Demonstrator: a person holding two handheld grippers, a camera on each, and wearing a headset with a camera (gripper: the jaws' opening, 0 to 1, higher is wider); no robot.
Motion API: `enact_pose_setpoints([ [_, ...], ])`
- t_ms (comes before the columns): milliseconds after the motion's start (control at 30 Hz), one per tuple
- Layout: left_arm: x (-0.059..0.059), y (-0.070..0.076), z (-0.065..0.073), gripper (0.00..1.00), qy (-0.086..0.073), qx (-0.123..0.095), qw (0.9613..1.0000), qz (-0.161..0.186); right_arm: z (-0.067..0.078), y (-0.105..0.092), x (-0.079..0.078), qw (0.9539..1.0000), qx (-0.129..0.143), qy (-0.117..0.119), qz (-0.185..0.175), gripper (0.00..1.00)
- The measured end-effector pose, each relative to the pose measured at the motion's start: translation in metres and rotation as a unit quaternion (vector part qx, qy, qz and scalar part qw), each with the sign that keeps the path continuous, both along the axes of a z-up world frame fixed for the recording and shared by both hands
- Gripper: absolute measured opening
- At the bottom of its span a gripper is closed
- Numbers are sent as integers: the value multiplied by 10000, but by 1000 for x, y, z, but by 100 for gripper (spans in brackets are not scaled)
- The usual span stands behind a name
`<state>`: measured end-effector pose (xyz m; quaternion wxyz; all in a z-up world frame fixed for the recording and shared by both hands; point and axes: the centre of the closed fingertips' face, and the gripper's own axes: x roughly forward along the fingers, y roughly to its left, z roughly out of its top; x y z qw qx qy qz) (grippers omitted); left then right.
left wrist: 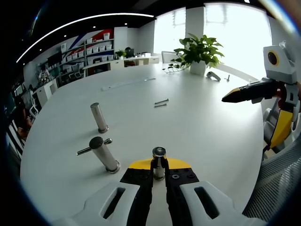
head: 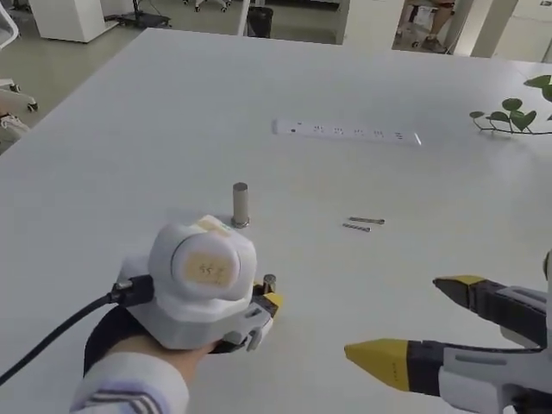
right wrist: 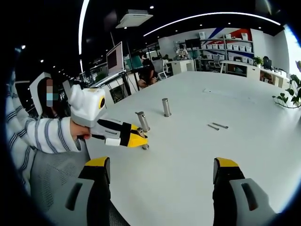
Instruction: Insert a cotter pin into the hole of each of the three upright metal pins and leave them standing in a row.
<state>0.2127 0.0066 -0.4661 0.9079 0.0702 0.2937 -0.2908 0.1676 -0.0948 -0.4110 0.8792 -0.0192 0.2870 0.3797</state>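
Farthest to your left in the left gripper view stand two upright pins on the white table (left wrist: 207,132). One is the fitted pin (left wrist: 105,157), with a cotter pin (left wrist: 84,150) through its head (an end sticks out on each side). The bare pin (left wrist: 99,117) stands just beyond it. Next comes your left gripper (left wrist: 159,175), its jaws pressed together on the near pin (left wrist: 159,157), which stands upright right at the yellow tips. In the head view that left gripper (head: 269,304) sits low on the table, with the near pin (head: 269,283) poking up just above the tips and the bare pin (head: 240,204) near, further up the table. Right of that, well apart from your grip, the loose cotter pins (head: 362,224) lie side by side on the bare surface, and the power strip (head: 345,132) lies further away. Your right gripper (head: 392,316) hangs over the near right of the table with its jaws spread wide and nothing between them. The loose cotter pins (right wrist: 217,126) lie ahead of it and a little to its right. A plant (head: 517,114) stands at the far right edge.
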Motion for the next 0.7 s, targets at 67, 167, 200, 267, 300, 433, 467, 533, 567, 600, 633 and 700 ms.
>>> enact_pose_setpoints([
  [67,0,1,0,5,-11,18,10000,21,0,1,0,10000,9,9,7,89],
  [167,0,2,0,5,-31,45,10000,52,-1,1,-1,10000,-9,11,20,89],
  [200,0,2,0,5,-54,58,10000,53,-1,1,-1,10000,-3,16,23,89],
  [267,0,1,0,5,-72,56,9999,76,-3,2,-2,10000,4,43,29,89],
  [300,-1,1,0,5,-82,58,9999,68,-4,3,-2,10000,1,47,29,89],
  [433,0,1,0,5,-58,38,10000,67,-4,4,-3,10000,20,56,48,89],
  [467,-1,1,0,5,-47,27,10000,82,-4,4,-3,10000,14,58,51,89],
  [533,-2,1,-1,5,-12,21,9999,113,-4,4,-3,10000,8,55,51,89],
  [567,-2,1,-1,5,-9,15,9999,115,-4,4,-3,10000,19,51,43,89],
  [600,-2,1,-1,5,-9,19,9999,118,-4,4,-3,10000,21,48,39,89],
  [633,-2,1,-1,5,-6,19,9999,122,-4,4,-3,10000,15,49,39,89],
  [700,-3,2,-1,5,46,-2,9999,146,-3,4,-3,10000,5,40,43,89],
])
